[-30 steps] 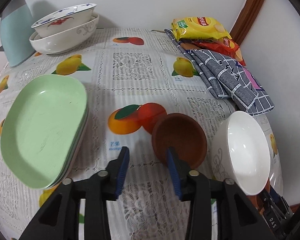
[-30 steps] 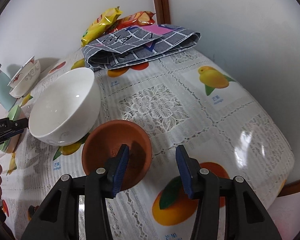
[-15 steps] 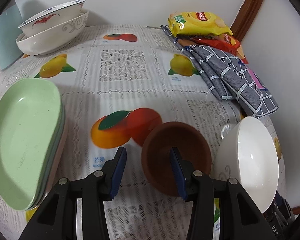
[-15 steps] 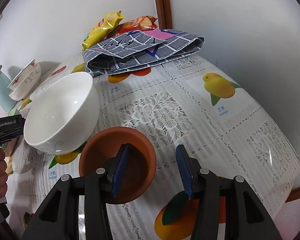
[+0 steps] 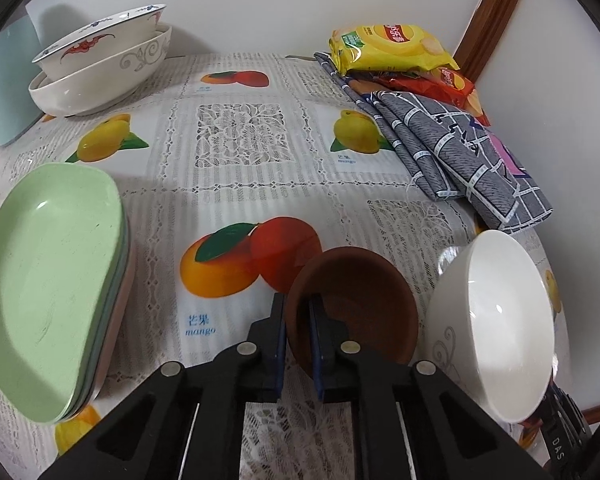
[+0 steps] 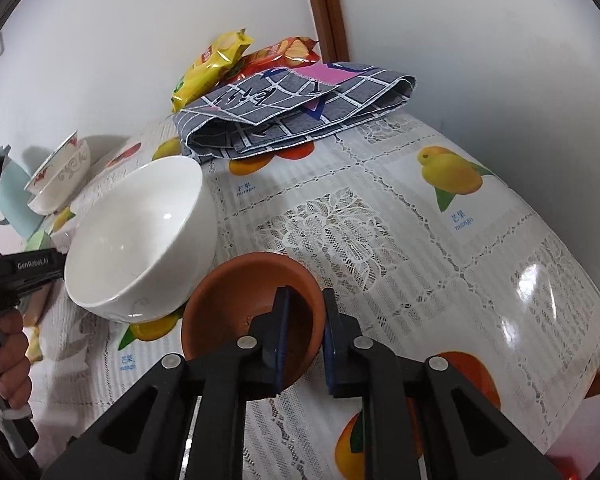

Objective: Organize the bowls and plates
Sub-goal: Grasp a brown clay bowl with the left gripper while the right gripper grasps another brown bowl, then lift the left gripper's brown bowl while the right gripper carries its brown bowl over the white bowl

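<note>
Both handheld grippers have just been closing on one small round terracotta-brown bowl (image 5: 354, 304) that sits on the fruit-printed lace tablecloth (image 5: 236, 148). The left gripper (image 5: 298, 320) pinches the bowl's near-left rim, one blue pad inside and one outside; the right gripper (image 6: 304, 328) pinches the opposite rim the same way. A glossy white ceramic bowl (image 5: 500, 320) stands just beside the brown one, possibly touching it. A stack of pale green oval plates (image 5: 48, 280) lies well apart on the left, and two nested patterned bowls (image 5: 100, 68) sit at the back. Likely risks: two thin rim grips pulling unevenly could twist the bowl free, and lifting sideways could knock the white bowl near the table edge
</note>
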Action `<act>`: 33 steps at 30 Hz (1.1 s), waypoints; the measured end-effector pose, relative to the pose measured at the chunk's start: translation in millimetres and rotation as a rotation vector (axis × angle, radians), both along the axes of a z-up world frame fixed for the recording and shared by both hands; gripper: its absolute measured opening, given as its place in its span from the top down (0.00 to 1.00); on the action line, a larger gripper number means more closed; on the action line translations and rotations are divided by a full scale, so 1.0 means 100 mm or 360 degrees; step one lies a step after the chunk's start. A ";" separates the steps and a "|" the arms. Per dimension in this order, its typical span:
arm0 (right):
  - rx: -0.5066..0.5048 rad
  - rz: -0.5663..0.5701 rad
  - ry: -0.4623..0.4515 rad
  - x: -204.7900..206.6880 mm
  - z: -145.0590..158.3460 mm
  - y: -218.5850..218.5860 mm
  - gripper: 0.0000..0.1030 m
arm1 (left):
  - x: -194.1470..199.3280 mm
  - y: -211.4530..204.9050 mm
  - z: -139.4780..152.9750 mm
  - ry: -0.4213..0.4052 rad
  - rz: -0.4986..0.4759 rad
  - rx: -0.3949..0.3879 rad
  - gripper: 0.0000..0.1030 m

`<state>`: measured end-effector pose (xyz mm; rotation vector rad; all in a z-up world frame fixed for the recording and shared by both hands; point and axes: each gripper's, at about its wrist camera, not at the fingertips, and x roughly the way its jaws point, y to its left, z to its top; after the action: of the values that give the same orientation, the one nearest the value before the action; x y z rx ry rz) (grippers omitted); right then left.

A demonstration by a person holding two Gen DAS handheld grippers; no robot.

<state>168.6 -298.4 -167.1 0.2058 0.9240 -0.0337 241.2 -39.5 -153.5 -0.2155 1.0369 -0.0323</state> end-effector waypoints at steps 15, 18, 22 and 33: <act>-0.0005 -0.0038 -0.0033 -0.18 0.25 0.12 0.90 | -0.32 0.17 0.34 -0.0095 -0.0003 -0.0037 0.91; -0.0014 -0.0043 -0.0075 -0.24 0.37 0.14 0.90 | -0.37 0.20 0.41 -0.0108 0.0002 -0.0051 0.91; -0.0024 -0.0065 -0.0116 -0.32 0.53 0.14 0.90 | -0.45 0.23 0.51 -0.0121 -0.0001 -0.0066 0.91; -0.0024 -0.0070 -0.0228 -0.47 0.94 0.22 0.90 | -0.66 0.40 0.78 -0.0206 0.0024 -0.0098 0.91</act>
<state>121.6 -276.7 -73.4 0.2118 0.7765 -0.0654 175.1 0.3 -75.4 -0.2738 0.9059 -0.0637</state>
